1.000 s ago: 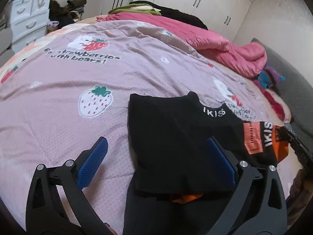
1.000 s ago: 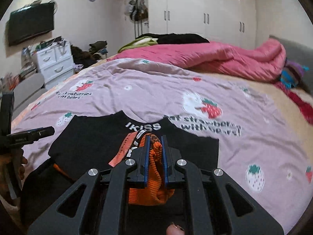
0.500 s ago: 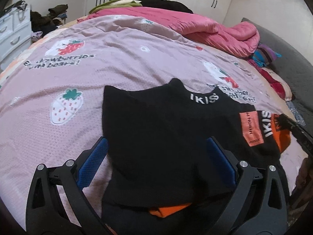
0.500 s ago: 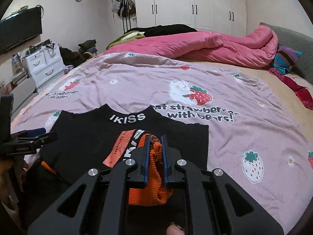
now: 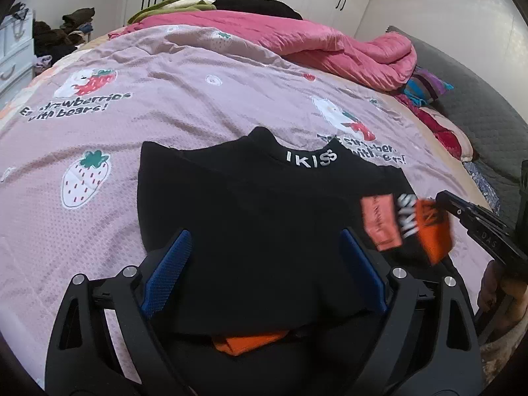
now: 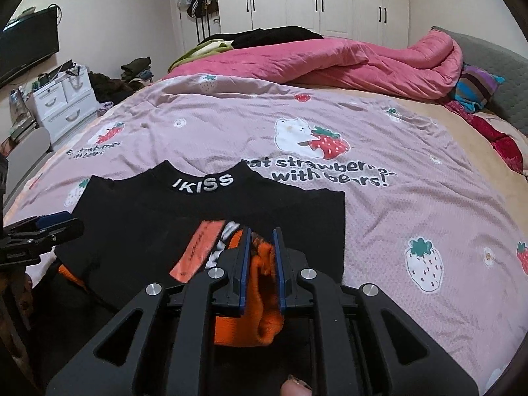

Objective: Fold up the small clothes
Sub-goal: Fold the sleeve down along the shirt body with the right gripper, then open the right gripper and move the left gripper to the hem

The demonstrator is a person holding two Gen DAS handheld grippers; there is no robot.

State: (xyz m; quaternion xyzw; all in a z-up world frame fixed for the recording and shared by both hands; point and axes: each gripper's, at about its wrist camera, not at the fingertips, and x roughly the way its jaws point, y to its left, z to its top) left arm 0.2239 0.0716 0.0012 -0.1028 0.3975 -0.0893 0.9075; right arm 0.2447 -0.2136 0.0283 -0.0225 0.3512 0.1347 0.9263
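My right gripper [image 6: 260,247] pinches the ribbed orange cuff [image 6: 265,280] of a black knit top [image 5: 250,217]. My left gripper [image 5: 264,250] hovers over its body, jaws wide and closing. The top lies on a textured lilac strawberry-print blanket [image 5: 184,105]; beyond, a rumpled pink quilt [image 6: 330,62] and white wardrobes [image 6: 330,0].

Black top [image 5: 250,217] flat on bed, orange sleeve cuff [image 6: 264,277] folded inward.

Black top [image 5: 250,217] with orange cuffs on a pink strawberry-print bedcover [image 5: 184,99].
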